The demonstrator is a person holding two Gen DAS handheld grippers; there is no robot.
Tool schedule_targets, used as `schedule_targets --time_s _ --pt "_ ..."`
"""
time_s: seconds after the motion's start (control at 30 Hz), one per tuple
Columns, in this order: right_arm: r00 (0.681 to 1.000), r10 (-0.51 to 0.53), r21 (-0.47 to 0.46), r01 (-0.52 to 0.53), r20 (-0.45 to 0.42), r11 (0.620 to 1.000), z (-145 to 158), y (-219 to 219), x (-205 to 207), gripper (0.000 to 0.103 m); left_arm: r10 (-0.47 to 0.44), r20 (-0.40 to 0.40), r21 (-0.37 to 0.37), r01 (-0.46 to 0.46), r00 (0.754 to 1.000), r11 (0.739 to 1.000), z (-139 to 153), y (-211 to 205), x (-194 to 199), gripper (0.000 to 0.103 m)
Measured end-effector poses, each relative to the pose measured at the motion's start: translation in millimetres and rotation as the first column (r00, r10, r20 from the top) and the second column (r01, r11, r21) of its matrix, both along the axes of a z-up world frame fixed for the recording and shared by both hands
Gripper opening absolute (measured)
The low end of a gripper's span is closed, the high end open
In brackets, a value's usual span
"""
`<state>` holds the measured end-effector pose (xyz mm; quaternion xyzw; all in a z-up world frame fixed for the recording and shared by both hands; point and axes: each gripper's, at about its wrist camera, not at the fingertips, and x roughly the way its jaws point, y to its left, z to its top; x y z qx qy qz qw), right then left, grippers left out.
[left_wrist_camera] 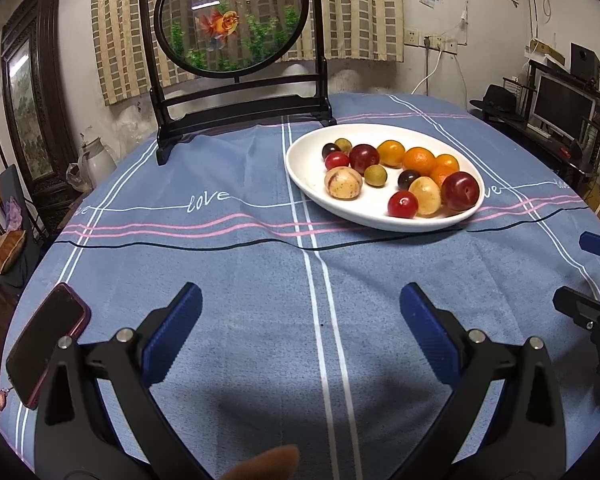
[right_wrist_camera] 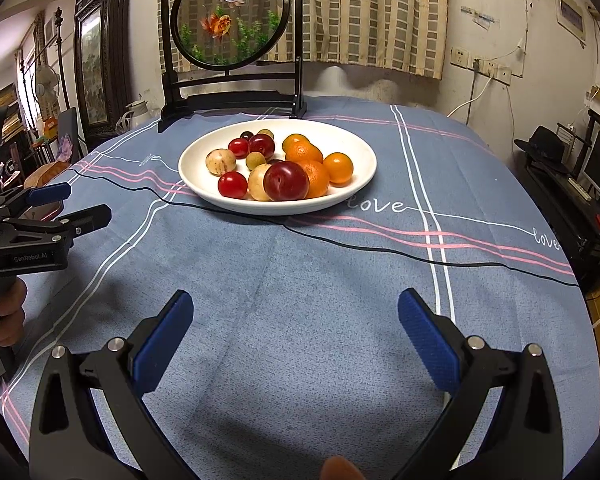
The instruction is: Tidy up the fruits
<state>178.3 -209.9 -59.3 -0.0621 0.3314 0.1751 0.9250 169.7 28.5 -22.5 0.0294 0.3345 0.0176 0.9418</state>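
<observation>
- Nearest, the left gripper [left_wrist_camera: 300, 312] and right gripper [right_wrist_camera: 296, 312], black-framed with blue ribbed pads, both hang spread wide and empty above the blue striped tablecloth [left_wrist_camera: 260, 280].
- A dark phone in a red case [left_wrist_camera: 48, 340] lies near the left edge.
- Farther on, the white oval ceramic plate [right_wrist_camera: 356, 184] holds the fruits.
- The dark red plum [right_wrist_camera: 286, 181] at its near rim looks smooth, round and bruisable: pinch gently across its widest part.
- Beyond stands a black-framed round goldfish screen [right_wrist_camera: 230, 12].

Round table under blue striped cloth [left_wrist_camera: 228, 272]; on it white fruit plate [left_wrist_camera: 300, 172], goldfish screen stand [left_wrist_camera: 236, 120], phone [left_wrist_camera: 46, 344].
</observation>
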Motion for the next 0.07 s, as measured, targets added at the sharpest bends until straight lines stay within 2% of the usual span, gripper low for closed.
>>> schedule_targets --time_s 0.07 --pt "1.000 0.000 -0.001 0.000 0.001 1.000 0.0 -0.5 -0.5 0.102 0.002 0.005 0.000 -0.002 1.000 1.000 0.7 0.6 0.2 0.101"
